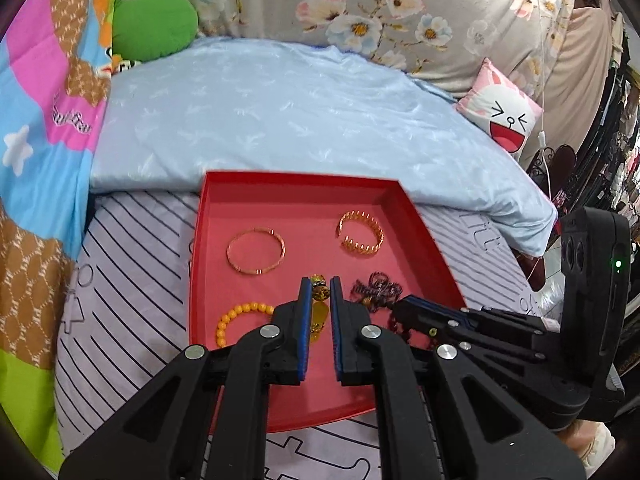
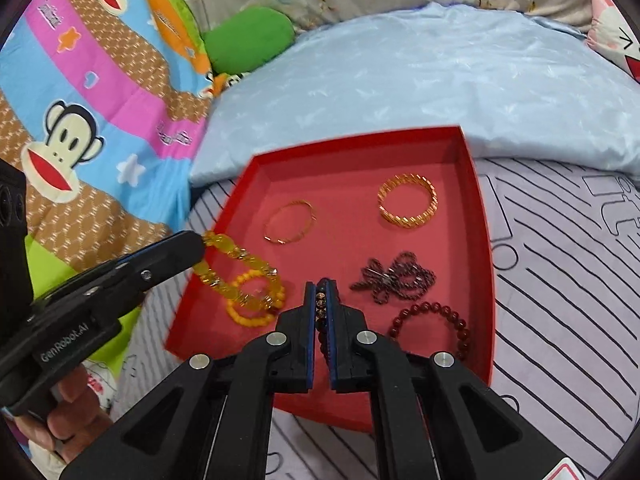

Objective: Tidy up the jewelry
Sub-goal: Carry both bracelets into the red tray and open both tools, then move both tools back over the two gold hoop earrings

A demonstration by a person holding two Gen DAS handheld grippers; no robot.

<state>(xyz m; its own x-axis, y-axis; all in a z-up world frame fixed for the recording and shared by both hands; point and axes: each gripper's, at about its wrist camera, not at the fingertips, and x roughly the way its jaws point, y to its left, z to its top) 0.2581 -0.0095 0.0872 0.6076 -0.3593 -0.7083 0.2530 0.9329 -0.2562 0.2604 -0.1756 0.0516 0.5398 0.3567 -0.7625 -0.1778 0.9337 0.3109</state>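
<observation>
Jewelry lies sorted in a red tray on the bed: a thin gold bangle at eleven o'clock, a wide gold cuff at one, a dark chain tangle right of centre, a dark red bead bracelet at four and an orange bead bracelet at eight.

The left gripper has its fingers clenched on an amber link bracelet that dangles over the orange beads. The right gripper has its fingers clenched on a dark beaded strand.

Each piece should probably be lowered onto bare tray floor, clear of its neighbours, before letting go, so nothing tangles.

The bed carries a striped sheet, a pale blue quilt, a cartoon monkey blanket at nine o'clock, a green cushion and a rabbit pillow at two.
</observation>
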